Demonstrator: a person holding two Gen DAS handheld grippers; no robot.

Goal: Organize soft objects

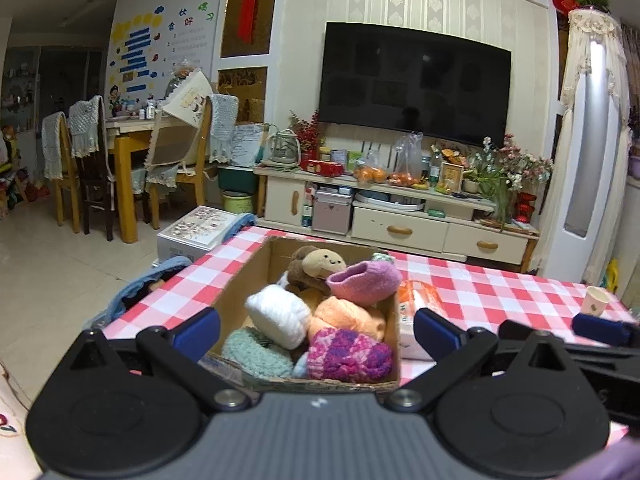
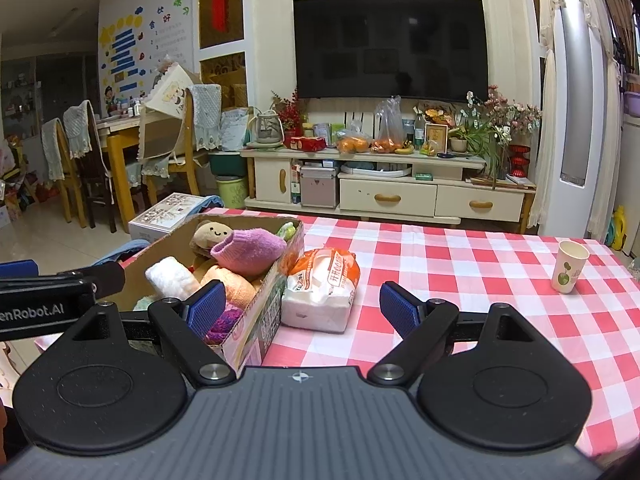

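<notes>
Above the box, left tool (image 1: 316, 330): blue pads spread wide, holding nothing, framing the pile, probably lined up for a pick or just clear of one.
Right tool (image 2: 302, 306): pads likewise spread and empty, hovering over the box's corner and the packet beside it.
Box: open brown cardboard box (image 1: 256, 276) on the red-and-white checked bench (image 2: 460, 264), near its left edge, walls keeping the soft things together.
Soft things: white fluffy roll (image 1: 280, 316), peach roll (image 1: 344, 316), pink knitted sock (image 1: 364, 282), purple-pink crocheted piece (image 1: 348, 354), mint fuzzy piece (image 1: 256, 354), brown smiling plush (image 1: 320, 262), all heaped inside.
Packet: orange-and-white plastic tissue packet (image 2: 320, 288), touching the box's right wall, outside it.
Cup: paper cup (image 2: 570, 266), upright, well apart.
</notes>
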